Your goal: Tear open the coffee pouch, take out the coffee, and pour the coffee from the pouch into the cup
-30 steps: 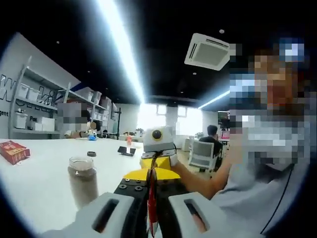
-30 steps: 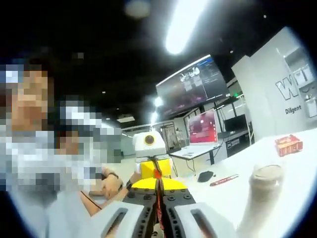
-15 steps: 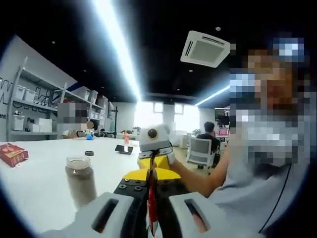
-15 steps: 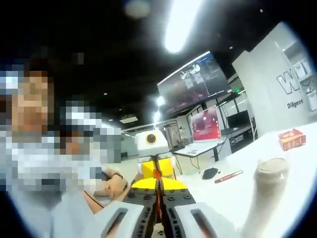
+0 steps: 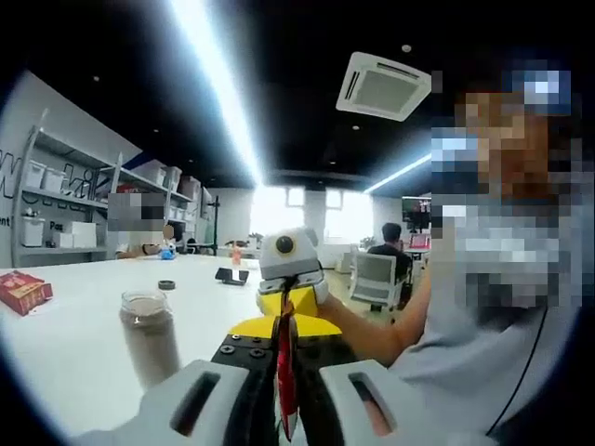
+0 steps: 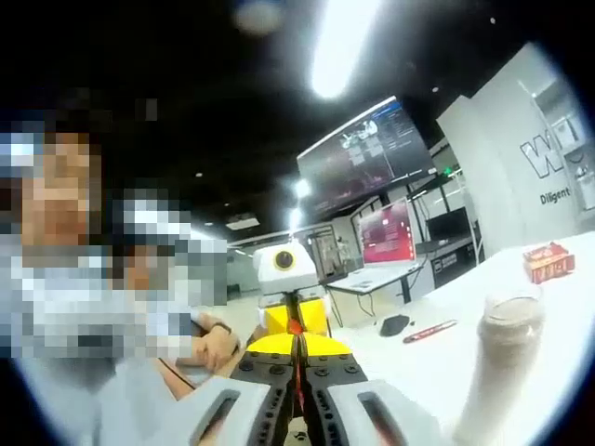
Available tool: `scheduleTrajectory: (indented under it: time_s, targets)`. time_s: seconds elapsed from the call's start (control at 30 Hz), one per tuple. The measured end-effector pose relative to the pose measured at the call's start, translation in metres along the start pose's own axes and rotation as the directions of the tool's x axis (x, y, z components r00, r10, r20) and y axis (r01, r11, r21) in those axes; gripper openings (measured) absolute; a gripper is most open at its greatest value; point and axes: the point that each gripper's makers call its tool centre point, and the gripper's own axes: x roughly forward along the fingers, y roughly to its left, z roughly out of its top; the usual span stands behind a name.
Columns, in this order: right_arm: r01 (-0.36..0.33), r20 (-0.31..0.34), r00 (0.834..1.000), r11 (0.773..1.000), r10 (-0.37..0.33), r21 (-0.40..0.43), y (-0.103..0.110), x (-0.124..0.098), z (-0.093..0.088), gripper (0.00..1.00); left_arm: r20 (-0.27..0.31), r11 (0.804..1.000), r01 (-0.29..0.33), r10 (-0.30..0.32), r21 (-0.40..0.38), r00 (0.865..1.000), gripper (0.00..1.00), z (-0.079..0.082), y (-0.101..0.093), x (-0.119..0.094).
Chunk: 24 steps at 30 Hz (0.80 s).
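Plainly both tools are pinching one thin red pouch [image 5: 286,376] edge-on between them, held up above the white bench [image 5: 74,325]; going left to right in the left gripper view, a red box [image 5: 22,291] lies far off at the bench's edge, then the cup [image 5: 149,334], a clear one with brown contents already inside, stands near the fingers' left side, then the left gripper [image 5: 285,390] has its fingers clenched on the pouch, and beyond it the right gripper faces back, a hand [image 5: 325,302] behind it; in the right gripper view the right gripper [image 6: 299,395] is likewise clamped on the red strip, with the cup [image 6: 497,372] off to its right. This looks like the tearing step; to do it well, I judge the two grips should sit close together at the pouch's top edge and pull in opposite directions, one away and one toward the person, keeping the opening upward so nothing spills before it reaches the cup.
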Motion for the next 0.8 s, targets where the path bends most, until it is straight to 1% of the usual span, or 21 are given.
scheduleTrajectory:
  time_s: [0.37, 0.5, 0.53, 0.6, 0.63, 0.67, 0.7, 0.8]
  targets:
    - [-0.002, 0.002, 1.000, 1.000, 0.002, -0.003, -0.0008, -0.0021, 0.0010, 0.02, 0.001, 1.000, 0.003, -0.003, -0.002, 1.000, 0.07, 0.0004, -0.0013, 0.0021]
    - [-0.004, 0.006, 1.000, 1.000, 0.004, -0.014, -0.0004, -0.0018, 0.0018, 0.02, -0.002, 0.999, 0.004, -0.004, -0.034, 1.000, 0.05, 0.0012, -0.0008, 0.0016]
    - [-0.002, 0.009, 1.000, 1.000, 0.002, -0.024, -0.0005, -0.0016, 0.0023, 0.02, -0.002, 0.999, 0.003, -0.003, -0.039, 1.000, 0.04, 0.0015, -0.0008, 0.0017]
    - [0.002, 0.027, 1.000, 0.993, 0.001, -0.117, -0.0005, -0.0015, 0.0055, 0.03, 0.001, 0.997, -0.002, 0.002, -0.079, 1.000, 0.04, 0.0028, -0.0001, 0.0019]
    - [0.000, 0.029, 1.000, 0.990, 0.005, -0.142, 0.0002, -0.0015, 0.0059, 0.03, 0.002, 0.995, 0.001, -0.001, -0.100, 1.000, 0.03, 0.0033, -0.0001, 0.0019]
    - [-0.002, 0.029, 1.000, 0.985, 0.007, -0.170, 0.0022, -0.0018, 0.0057, 0.03, 0.002, 0.995, 0.005, -0.005, -0.100, 1.000, 0.03, 0.0033, -0.0002, 0.0017]
    - [-0.004, 0.028, 1.000, 0.987, 0.008, -0.161, 0.0034, -0.0018, 0.0053, 0.03, 0.004, 0.995, 0.010, -0.009, -0.101, 1.000, 0.03, 0.0033, -0.0016, 0.0017]
    - [-0.005, 0.030, 1.000, 0.986, 0.010, -0.167, 0.0038, -0.0011, 0.0066, 0.05, 0.001, 0.994, 0.015, -0.015, -0.105, 1.000, 0.03, 0.0029, -0.0036, 0.0017]
